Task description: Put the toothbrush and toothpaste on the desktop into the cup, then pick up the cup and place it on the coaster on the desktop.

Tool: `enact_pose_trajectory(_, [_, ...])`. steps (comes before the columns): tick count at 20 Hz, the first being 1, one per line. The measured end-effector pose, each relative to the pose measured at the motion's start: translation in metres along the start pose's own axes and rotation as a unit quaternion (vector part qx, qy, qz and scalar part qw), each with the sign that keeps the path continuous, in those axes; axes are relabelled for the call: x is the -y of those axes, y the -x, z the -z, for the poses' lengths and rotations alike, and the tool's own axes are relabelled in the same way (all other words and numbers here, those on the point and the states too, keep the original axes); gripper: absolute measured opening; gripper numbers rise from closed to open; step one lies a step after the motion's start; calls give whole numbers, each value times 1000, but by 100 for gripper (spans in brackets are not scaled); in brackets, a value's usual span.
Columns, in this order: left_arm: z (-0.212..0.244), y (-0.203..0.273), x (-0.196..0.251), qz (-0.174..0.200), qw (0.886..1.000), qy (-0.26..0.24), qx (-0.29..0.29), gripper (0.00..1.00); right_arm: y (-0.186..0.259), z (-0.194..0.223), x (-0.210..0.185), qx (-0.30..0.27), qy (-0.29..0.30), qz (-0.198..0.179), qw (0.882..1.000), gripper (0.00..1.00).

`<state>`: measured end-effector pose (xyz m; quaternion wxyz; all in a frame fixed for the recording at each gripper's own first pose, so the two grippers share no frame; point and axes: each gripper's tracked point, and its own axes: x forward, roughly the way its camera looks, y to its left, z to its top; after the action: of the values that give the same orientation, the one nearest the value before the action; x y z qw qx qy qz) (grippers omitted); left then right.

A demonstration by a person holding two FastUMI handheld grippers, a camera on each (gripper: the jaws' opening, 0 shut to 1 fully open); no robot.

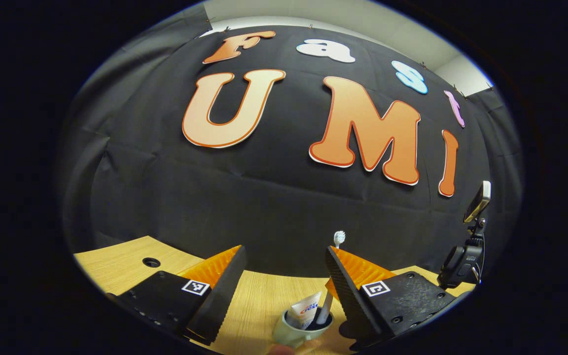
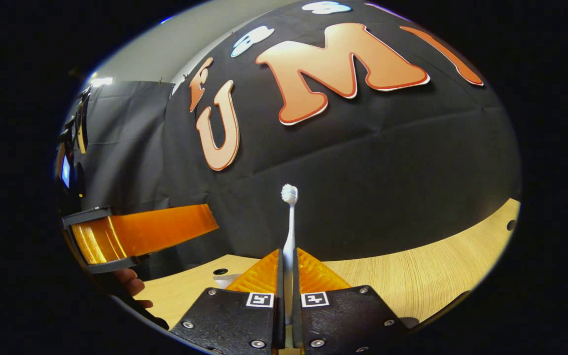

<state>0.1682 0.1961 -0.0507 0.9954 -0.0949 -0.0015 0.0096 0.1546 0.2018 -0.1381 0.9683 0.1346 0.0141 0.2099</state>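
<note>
In the left gripper view, a pale green cup (image 1: 298, 333) stands on the wooden desktop (image 1: 259, 296), low between the fingers of my open left gripper (image 1: 285, 251). A white toothpaste tube (image 1: 306, 309) stands inside the cup. The white toothbrush (image 1: 339, 238) stands upright with its handle reaching down into the cup and its head up past the right-hand finger. In the right gripper view, my right gripper (image 2: 289, 256) is shut on the toothbrush (image 2: 290, 217) handle, bristles on top. My left gripper (image 2: 141, 230) shows open at the left, with a hand (image 2: 130, 284) under it.
A small camera on a dark mount (image 1: 470, 246) stands at the desk's right edge. A round cable hole (image 1: 151, 262) is in the desktop at the left. Bare wood (image 2: 412, 281) stretches to the right of my right gripper. A pale object (image 2: 227, 280) peeks out beside its fingers.
</note>
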Motion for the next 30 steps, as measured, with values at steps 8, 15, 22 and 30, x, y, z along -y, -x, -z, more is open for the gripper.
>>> enact_pose_trajectory(8, [-5, 4, -1, -2, 1000, -6, 1, 96, 5, 35, 13, -60, 58, 5, 996, 9])
enact_pose_trajectory(15, [4, 14, 15, 8, 999, -19, -42, 96, 20, 22, 22, -88, 100, 0, 991, 28])
enact_pose_trajectory(22, [8, 54, 38, 27, 993, -39, -112, 97, 43, -40, 16, -48, 78, -11, 996, 74])
enact_pose_trajectory(30, [97, 65, 38, 20, 920, -111, -374, 97, 79, -106, 23, 4, 105, 5, 994, 88])
